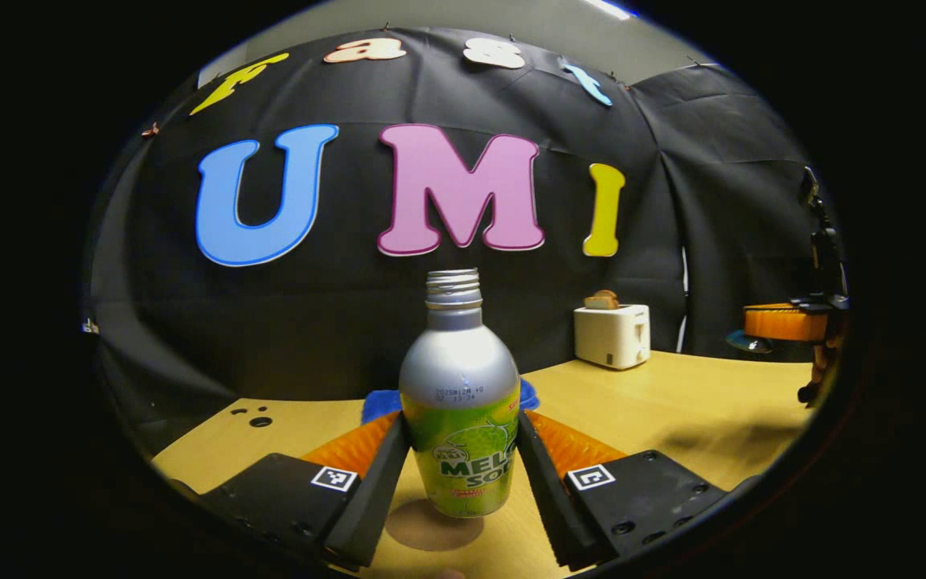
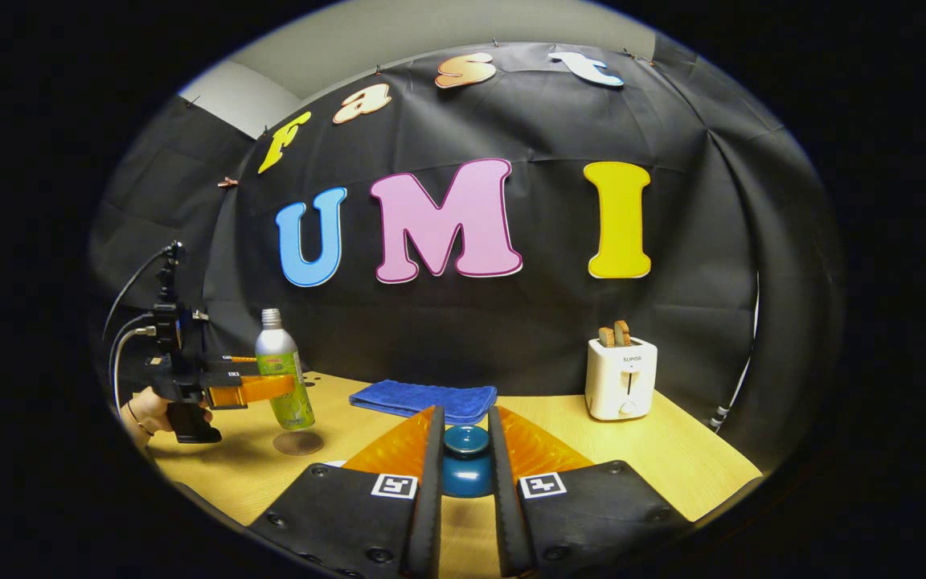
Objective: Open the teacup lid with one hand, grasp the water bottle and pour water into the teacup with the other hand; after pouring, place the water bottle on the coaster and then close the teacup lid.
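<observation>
Left gripper view, centre: left gripper (image 1: 463,466) clamps both fingers on the uncapped water bottle (image 1: 460,402), raised above the coaster (image 1: 434,524). Right gripper view, bottom centre: right gripper (image 2: 464,466) is closed on the blue teacup lid (image 2: 465,439). The towel (image 2: 423,399) lies behind, the toaster (image 2: 621,376) at right holds bread.

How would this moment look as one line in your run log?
left tool: shut on bottle, lifted above coaster | right tool: shut on teacup lid | toaster, blue cloth on table
</observation>
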